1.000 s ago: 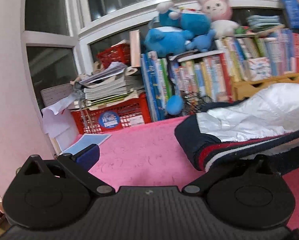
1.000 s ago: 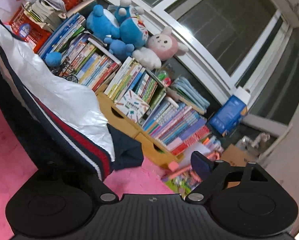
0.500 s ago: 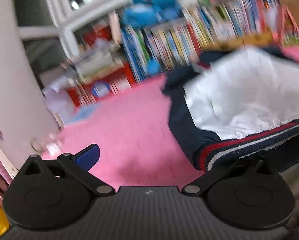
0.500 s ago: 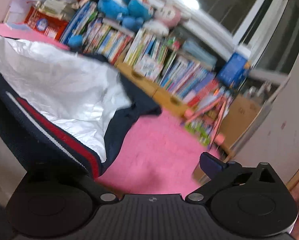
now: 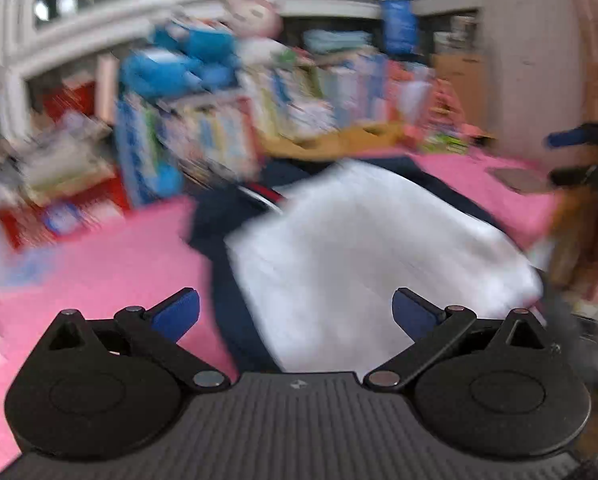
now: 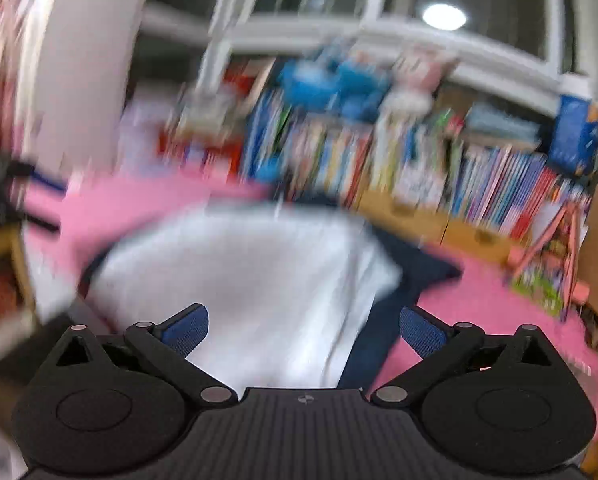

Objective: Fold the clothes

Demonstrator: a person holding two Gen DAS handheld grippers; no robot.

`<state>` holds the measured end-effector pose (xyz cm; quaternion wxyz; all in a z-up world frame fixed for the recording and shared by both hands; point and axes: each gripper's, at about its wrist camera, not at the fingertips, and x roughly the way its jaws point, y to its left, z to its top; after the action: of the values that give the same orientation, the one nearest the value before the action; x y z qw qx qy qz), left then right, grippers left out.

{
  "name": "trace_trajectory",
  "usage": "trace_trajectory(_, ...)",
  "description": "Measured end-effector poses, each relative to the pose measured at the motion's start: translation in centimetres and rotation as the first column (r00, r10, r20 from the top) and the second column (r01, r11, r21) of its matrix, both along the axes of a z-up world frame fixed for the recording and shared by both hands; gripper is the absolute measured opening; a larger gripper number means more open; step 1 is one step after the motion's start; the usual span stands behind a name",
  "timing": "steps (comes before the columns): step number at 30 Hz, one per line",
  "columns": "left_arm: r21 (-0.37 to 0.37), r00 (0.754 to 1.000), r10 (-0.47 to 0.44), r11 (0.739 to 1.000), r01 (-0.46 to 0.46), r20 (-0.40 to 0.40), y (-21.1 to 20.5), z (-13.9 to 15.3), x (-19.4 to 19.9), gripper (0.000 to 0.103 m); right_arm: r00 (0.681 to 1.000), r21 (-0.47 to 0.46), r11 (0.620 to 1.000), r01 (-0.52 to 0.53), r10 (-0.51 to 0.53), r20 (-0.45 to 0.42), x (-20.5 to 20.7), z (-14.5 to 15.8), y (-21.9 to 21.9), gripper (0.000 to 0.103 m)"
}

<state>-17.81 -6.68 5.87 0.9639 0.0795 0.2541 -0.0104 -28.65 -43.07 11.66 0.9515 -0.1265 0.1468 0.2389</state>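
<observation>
With the left tool point(image 5: 295, 312) and right tool point(image 6: 303, 328) both spread and empty, the jacket point(image 5: 363, 248) lies lining-up on the pink mat point(image 5: 99, 256) at 12 o'clock; regrip matching hem corners evenly.

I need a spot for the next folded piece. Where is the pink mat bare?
Bare pink mat lies left of the jacket, up to the red basket. Another patch sits right of the jacket, before the bookshelf. The back edge is crowded.
</observation>
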Motion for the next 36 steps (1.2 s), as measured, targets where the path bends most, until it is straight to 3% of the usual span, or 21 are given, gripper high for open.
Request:
trace_trajectory(2, -0.026, 1.0, -0.013, 1.0, 0.014, 0.026, 0.5, 1.1, 1.7, 0.103, 0.997, -0.005, 0.999, 0.047, -0.046, 0.06, 4.4, 1.5, 0.8, 0.103)
trace_trajectory(5, -0.065, 0.997, -0.032, 0.997, 0.037, 0.066, 1.4, 2.8, 4.2, 0.103, 0.994, -0.086, 0.994, 0.071, -0.062, 0.095, 12.7, 1.9, 3.5, 0.103)
trace_trajectory(7, -0.081, 0.999, -0.03, 0.996, 0.033, 0.032, 1.9, 1.9, 8.3, 0.103, 0.992, -0.163, 0.982, 0.09, -0.074, 0.1, 17.3, 1.2, 5.6, 0.103)
trace_trajectory(11, -0.03, 0.999, -0.005, 1.0, 0.004, -0.043, 2.3, -0.9, 14.6, 0.103, 0.993, -0.269, 0.956, 0.114, -0.105, 0.047, 25.6, -2.2, 10.3, 0.103)
trace_trajectory(15, 0.074, 0.992, 0.04, 0.997, -0.031, -0.12, 1.9, -4.1, 20.2, 0.103, 0.989, -0.25, 0.96, 0.126, -0.141, -0.044, 32.0, -5.0, 11.9, 0.103)
trace_trajectory(19, 0.097, 0.967, 0.107, 0.992, -0.086, -0.232, 2.6, -6.6, 25.5, 0.103, 0.969, -0.209, 0.968, 0.14, -0.177, -0.173, 37.6, -7.2, 12.2, 0.1)
trace_trajectory(20, 0.061, 0.964, 0.111, 0.993, -0.099, -0.243, 3.1, -6.9, 26.3, 0.103, 0.961, -0.196, 0.971, 0.136, -0.178, -0.213, 38.5, -7.7, 12.1, 0.095)
trace_trajectory(22, -0.048, 0.952, 0.114, 0.99, -0.133, -0.284, 4.0, -7.2, 27.8, 0.103, 0.941, -0.17, 0.977, 0.13, -0.176, -0.29, 40.2, -8.8, 11.8, 0.06)
trace_trajectory(23, -0.102, 0.945, 0.114, 0.983, -0.151, -0.306, 4.4, -7.4, 28.6, 0.103, 0.935, -0.166, 0.977, 0.133, -0.179, -0.307, 40.5, -9.2, 11.6, 0.05)
trace_trajectory(24, -0.115, 0.947, 0.129, 0.979, -0.169, -0.294, 4.6, -7.5, 28.8, 0.103, 0.936, -0.177, 0.973, 0.147, -0.195, -0.294, 40.4, -9.6, 11.4, 0.032)
trace_trajectory(25, -0.119, 0.95, 0.148, 0.975, -0.187, -0.275, 4.6, -7.6, 28.8, 0.099, 0.938, -0.189, 0.968, 0.165, -0.214, -0.273, 40.3, -9.8, 11.4, 0.014)
trace_trajectory(26, -0.122, 0.952, 0.168, 0.971, -0.204, -0.255, 4.7, -7.6, 28.9, 0.092, 0.941, -0.197, 0.961, 0.193, -0.238, -0.241, 40.0, -9.8, 11.0, 0.012)
trace_trajectory(28, -0.098, 0.945, 0.225, 0.962, -0.253, -0.236, 6.1, -7.0, 28.5, 0.049, 0.941, -0.209, 0.946, 0.249, -0.288, -0.18, 39.5, -9.3, 9.8, 0.011)
trace_trajectory(30, -0.071, 0.934, 0.282, 0.95, -0.304, -0.217, 7.6, -6.3, 27.9, 0.028, 0.934, -0.227, 0.924, 0.308, -0.339, -0.116, 39.0, -8.0, 7.6, 0.009)
trace_trajectory(33, -0.032, 0.912, 0.366, 0.925, -0.378, -0.186, 10.0, -5.2, 27.2, 0.027, 0.882, -0.204, 0.867, 0.456, -0.47, -0.028, 38.0, -5.1, 1.9, 0.008)
trace_trajectory(36, 0.004, 0.882, 0.446, 0.892, -0.451, -0.151, 12.3, -4.1, 26.4, 0.028, 0.77, -0.124, 0.768, 0.628, -0.637, -0.042, 36.4, -3.2, -6.6, 0.009)
